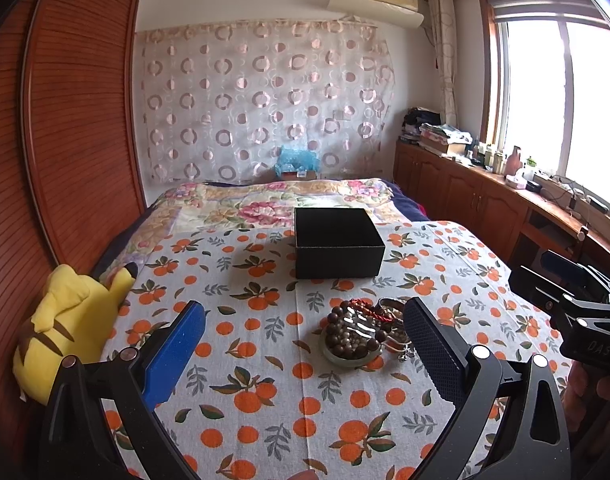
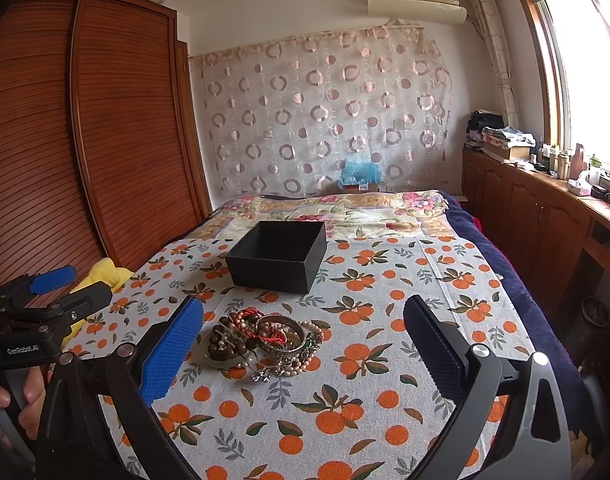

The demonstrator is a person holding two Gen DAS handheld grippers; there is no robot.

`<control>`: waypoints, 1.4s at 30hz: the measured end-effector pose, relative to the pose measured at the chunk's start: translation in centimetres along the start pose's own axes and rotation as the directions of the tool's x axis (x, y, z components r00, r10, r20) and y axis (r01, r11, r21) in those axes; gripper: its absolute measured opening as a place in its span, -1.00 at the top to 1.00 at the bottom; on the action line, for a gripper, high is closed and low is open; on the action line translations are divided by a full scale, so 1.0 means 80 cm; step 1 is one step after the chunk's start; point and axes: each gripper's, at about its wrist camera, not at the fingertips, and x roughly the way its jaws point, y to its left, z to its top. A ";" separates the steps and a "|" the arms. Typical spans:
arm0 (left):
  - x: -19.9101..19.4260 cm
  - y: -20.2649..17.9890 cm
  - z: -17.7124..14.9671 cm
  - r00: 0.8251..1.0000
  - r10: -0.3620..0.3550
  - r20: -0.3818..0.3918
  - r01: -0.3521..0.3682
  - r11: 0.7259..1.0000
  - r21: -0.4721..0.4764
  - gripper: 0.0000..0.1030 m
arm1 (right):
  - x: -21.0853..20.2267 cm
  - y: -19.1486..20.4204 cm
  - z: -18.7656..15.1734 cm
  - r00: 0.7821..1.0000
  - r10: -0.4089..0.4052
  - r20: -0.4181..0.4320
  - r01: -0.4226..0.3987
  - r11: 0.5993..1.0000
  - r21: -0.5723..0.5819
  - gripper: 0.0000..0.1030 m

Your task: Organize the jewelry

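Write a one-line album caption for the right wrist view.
Open right gripper poised over a jewelry pile on an orange-print cloth, empty black box beyond.

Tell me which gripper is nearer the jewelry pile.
Roughly equal. Left gripper has the jewelry pile toward its right finger; right gripper has it toward its left finger. Both open, short of it.

Black box (image 2: 277, 258); orange-fruit-print cloth (image 2: 385, 360); yellow plush (image 1: 65, 320); brown beads (image 1: 351, 334).

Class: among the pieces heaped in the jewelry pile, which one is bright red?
The braided red cord bracelet, lying inside the metal bangle; the dark wooden beads beside it are brown.
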 end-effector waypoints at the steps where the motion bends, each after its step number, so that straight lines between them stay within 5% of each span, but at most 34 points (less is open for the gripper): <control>1: 0.000 0.000 0.000 1.000 0.000 0.000 0.000 1.000 0.001 -0.86 | 0.000 0.000 0.000 1.000 0.000 0.000 0.000 1.000 0.000 -0.95; 20: -0.011 -0.012 0.000 1.000 -0.004 0.003 0.004 1.000 0.001 -0.85 | 0.000 -0.005 0.000 1.000 0.001 -0.005 -0.001 1.000 0.001 -0.95; 42: 0.061 0.001 -0.035 0.988 -0.043 -0.146 0.046 0.999 0.012 -0.85 | 0.058 -0.007 -0.019 0.989 0.083 -0.124 -0.090 0.994 -0.054 -0.85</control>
